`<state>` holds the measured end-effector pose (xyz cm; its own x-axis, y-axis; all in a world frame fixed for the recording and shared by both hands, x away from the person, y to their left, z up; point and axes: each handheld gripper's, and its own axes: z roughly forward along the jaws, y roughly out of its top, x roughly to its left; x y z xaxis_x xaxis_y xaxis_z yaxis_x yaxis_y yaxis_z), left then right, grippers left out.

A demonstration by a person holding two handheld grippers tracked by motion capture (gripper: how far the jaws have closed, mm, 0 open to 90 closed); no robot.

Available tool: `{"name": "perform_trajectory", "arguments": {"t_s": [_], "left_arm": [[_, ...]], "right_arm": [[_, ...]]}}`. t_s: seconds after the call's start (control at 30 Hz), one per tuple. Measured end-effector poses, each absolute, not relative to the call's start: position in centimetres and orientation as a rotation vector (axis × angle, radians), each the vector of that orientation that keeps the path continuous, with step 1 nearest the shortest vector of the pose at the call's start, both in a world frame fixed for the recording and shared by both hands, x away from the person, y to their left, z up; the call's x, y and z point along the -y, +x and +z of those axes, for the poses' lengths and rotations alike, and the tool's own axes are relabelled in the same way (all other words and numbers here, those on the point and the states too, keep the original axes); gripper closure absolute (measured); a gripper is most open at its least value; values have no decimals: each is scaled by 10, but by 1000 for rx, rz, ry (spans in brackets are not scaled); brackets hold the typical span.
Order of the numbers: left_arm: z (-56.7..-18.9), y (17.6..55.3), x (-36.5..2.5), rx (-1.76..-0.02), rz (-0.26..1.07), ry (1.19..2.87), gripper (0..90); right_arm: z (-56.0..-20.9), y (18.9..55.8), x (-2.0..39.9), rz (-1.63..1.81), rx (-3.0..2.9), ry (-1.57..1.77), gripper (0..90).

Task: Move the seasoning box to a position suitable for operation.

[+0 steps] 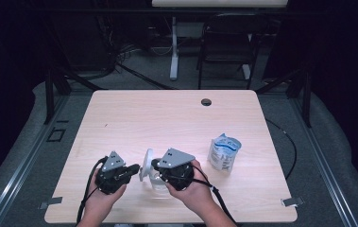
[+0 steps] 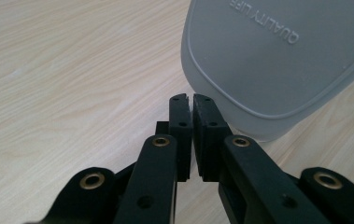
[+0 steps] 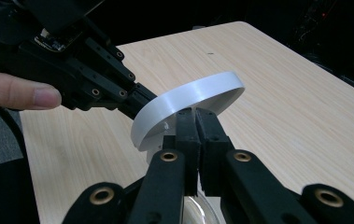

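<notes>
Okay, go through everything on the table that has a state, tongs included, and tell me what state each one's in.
Lid: off the container, up on edge between both tongs.
Clear container: uncovered, under the right tongs.
Pouch: standing upright, untouched.
Left tongs: a slit apart, tips at the lid's edge; grip unclear.
Right tongs: shut, tips at the lid's rim.

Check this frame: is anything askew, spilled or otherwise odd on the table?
Nothing is spilled or damaged. The white lid stands on edge between the left gripper and the right gripper instead of lying flat. The pouch stands upright to the right, apart from them.
</notes>
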<state>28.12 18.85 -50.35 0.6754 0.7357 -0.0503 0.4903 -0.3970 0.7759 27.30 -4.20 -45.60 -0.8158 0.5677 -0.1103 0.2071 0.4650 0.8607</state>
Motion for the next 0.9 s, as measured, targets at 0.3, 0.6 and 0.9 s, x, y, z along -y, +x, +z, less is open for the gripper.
{"name": "perform_trajectory", "arguments": {"t_s": [0.3, 0.6, 0.9], "left_arm": [[-511, 279, -200, -1001, 381, 2028, 747], [-512, 277, -206, -1030, 380, 1996, 662], [-513, 275, -210, -1060, 382, 1962, 589]], "right_arm": [[-454, 273, 38, 1294, -2337, 641, 889], [-453, 273, 37, 1286, -2336, 640, 875], [-453, 269, 48, 1264, -2319, 644, 840]]}}
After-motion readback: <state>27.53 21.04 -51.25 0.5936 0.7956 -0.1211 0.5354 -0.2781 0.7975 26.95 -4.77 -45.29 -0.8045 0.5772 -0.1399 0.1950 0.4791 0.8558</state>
